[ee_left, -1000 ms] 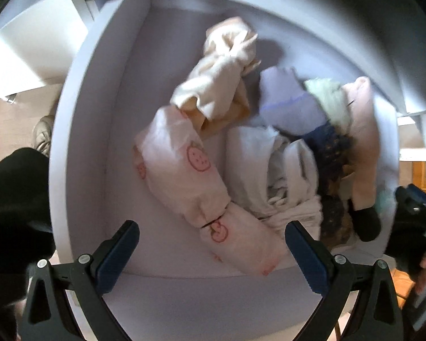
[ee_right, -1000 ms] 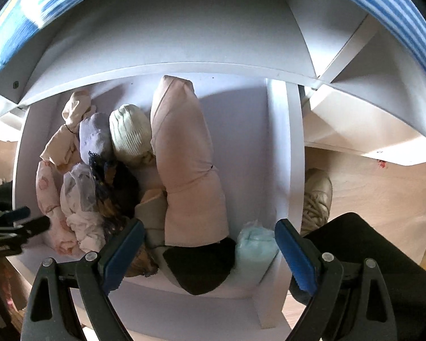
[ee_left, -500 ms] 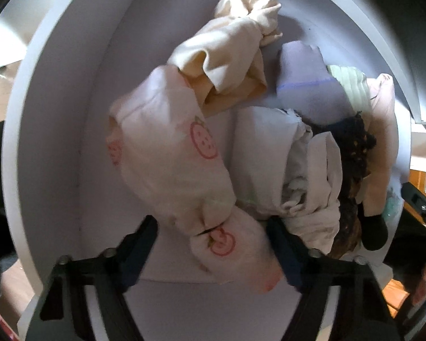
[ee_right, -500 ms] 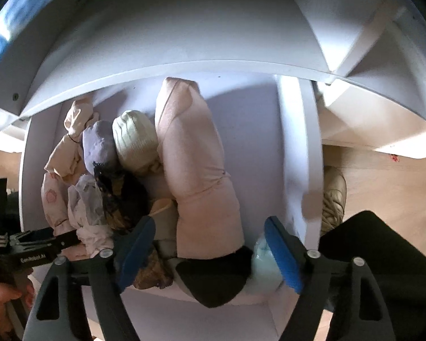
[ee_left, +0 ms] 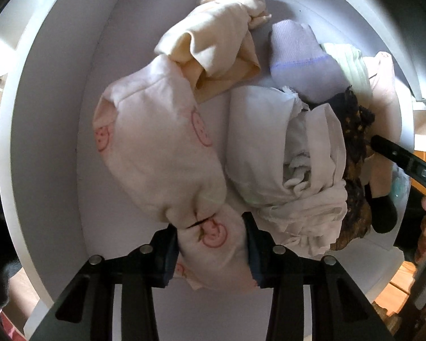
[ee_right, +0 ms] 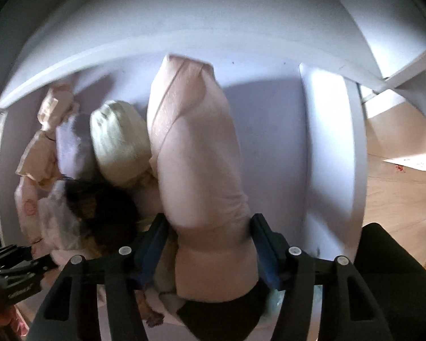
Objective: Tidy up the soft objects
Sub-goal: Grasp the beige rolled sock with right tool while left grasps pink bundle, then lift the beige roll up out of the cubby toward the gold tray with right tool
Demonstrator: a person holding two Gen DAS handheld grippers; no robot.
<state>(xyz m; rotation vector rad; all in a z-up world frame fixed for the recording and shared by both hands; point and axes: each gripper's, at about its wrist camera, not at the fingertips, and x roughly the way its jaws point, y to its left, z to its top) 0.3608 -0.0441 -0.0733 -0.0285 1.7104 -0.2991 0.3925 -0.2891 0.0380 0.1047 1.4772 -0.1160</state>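
both my grippers reach down into the white shelf cubby. left gripper: jaws have just been closing and now pinch the near end of the pink smiley-print bundle, at 6 o'clock in the left wrist view. right gripper: jaws have just been closing around the plain pink roll, pads pressing both flanks at 6 o'clock. i judge each low end-grip is for pulling a roll free of the pile. writing: "das" fragment on the black bar at 3 o'clock; nothing else is legible.
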